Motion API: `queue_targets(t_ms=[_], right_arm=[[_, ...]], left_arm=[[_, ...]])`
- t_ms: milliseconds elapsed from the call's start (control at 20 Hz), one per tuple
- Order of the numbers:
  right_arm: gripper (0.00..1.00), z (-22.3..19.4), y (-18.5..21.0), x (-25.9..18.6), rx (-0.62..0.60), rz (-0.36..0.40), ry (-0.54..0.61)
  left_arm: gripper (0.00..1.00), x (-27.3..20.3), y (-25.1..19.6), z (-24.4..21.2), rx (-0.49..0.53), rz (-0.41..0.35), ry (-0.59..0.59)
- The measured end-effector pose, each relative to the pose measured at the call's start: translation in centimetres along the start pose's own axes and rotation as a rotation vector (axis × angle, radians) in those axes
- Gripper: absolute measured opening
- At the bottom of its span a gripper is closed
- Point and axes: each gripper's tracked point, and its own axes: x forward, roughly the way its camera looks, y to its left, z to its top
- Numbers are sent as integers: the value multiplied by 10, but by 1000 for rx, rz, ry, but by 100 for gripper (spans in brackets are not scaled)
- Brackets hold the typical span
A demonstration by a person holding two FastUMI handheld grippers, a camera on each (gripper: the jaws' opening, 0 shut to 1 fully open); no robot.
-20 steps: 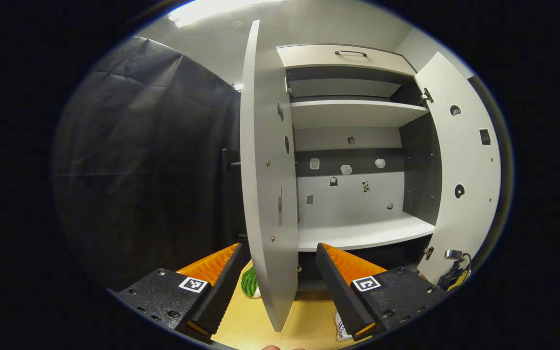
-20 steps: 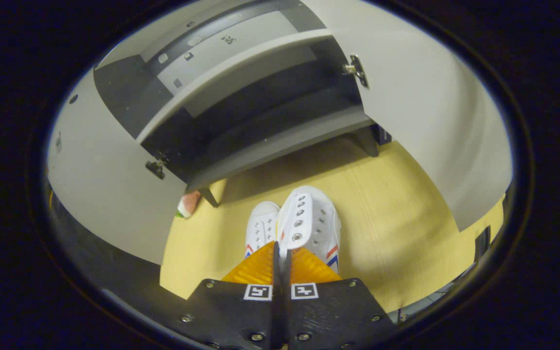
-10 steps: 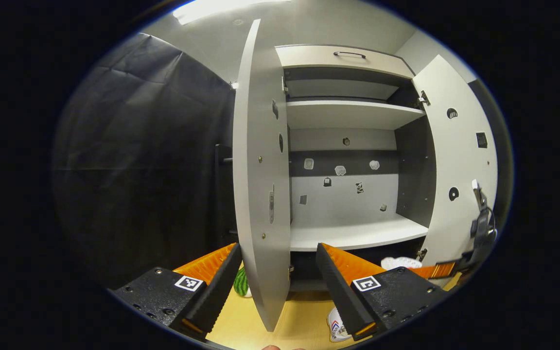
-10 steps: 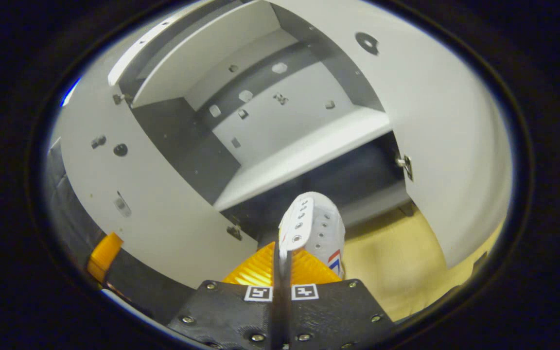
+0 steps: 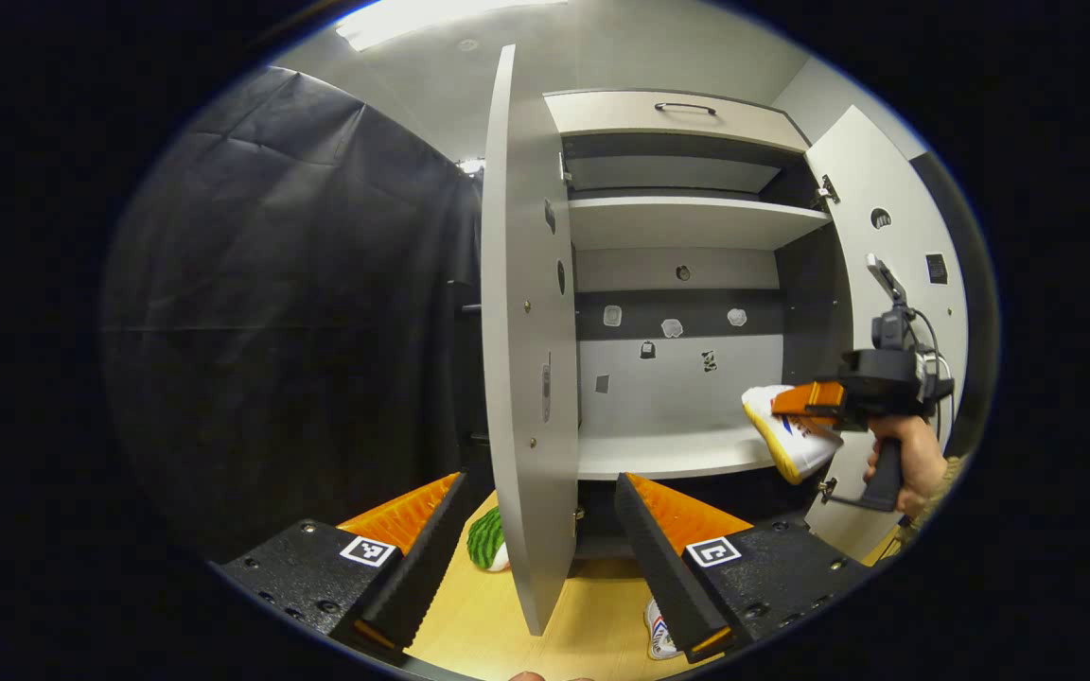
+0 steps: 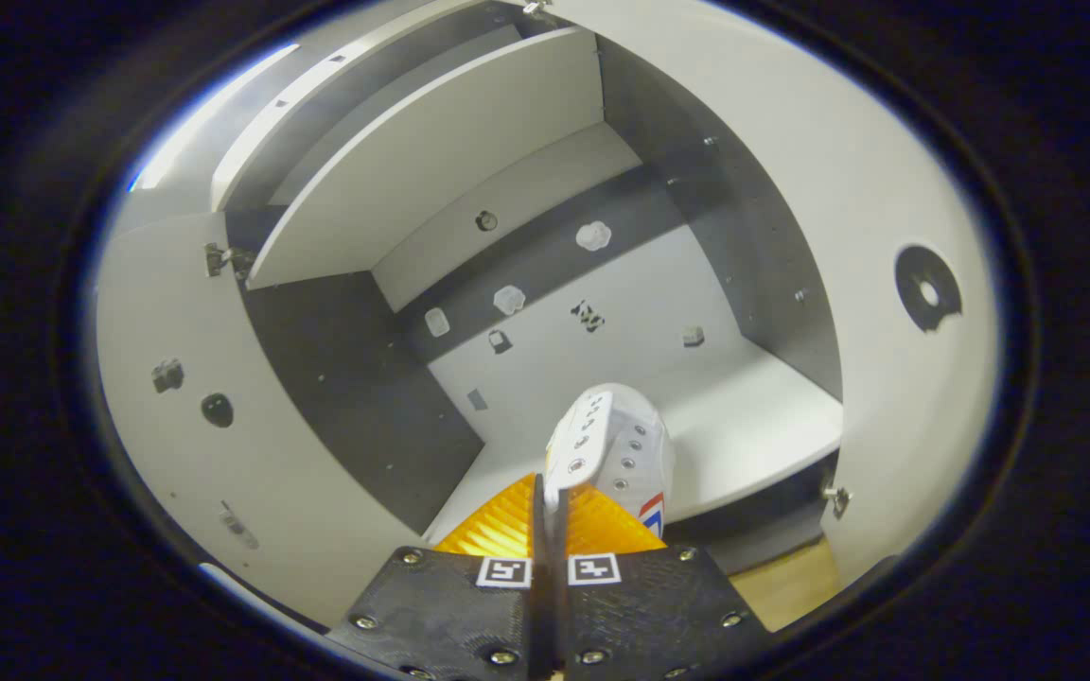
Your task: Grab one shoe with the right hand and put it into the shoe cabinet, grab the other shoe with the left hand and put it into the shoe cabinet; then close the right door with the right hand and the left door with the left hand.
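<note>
My right gripper (image 6: 550, 492) is shut on the tongue of a white shoe (image 6: 613, 449) with red and blue stripes, held in the air in front of the cabinet's white shelf (image 6: 753, 416). In the left gripper view the same shoe (image 5: 786, 430) hangs toe-first at the shelf's right end, with the right gripper (image 5: 805, 397) and a hand (image 5: 905, 463) behind it. My left gripper (image 5: 545, 530) is open, low, straddling the edge of the open left door (image 5: 521, 331). The other shoe (image 5: 660, 632) lies on the floor, partly hidden by my right finger (image 5: 668, 539).
The shoe cabinet (image 5: 687, 113) stands with both doors open; the right door (image 5: 895, 246) swings out at the right. A green striped toy (image 5: 485, 544) lies on the yellow floor (image 5: 592, 624) near the left door's foot. Black cloth (image 5: 290, 312) hangs at the left.
The right gripper has lifted the white shoe off the floor, away from its mate, up to the level of the cabinet's shelf. The left gripper has barely moved.
</note>
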Motion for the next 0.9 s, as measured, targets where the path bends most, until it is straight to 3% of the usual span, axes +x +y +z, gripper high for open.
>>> queue_targets(t_ms=[250,550,900], right_arm=[[0,31,-45,67,-149,-138,-36],[0,10,-78,111,-186,-228,38],[2,-5,-76,123,-198,-231,61]], left_arm=[[95,-7,9,-9,25,30,26],[94,-3,11,-13,19,37,41],[94,0,7,-13,29,14,37]])
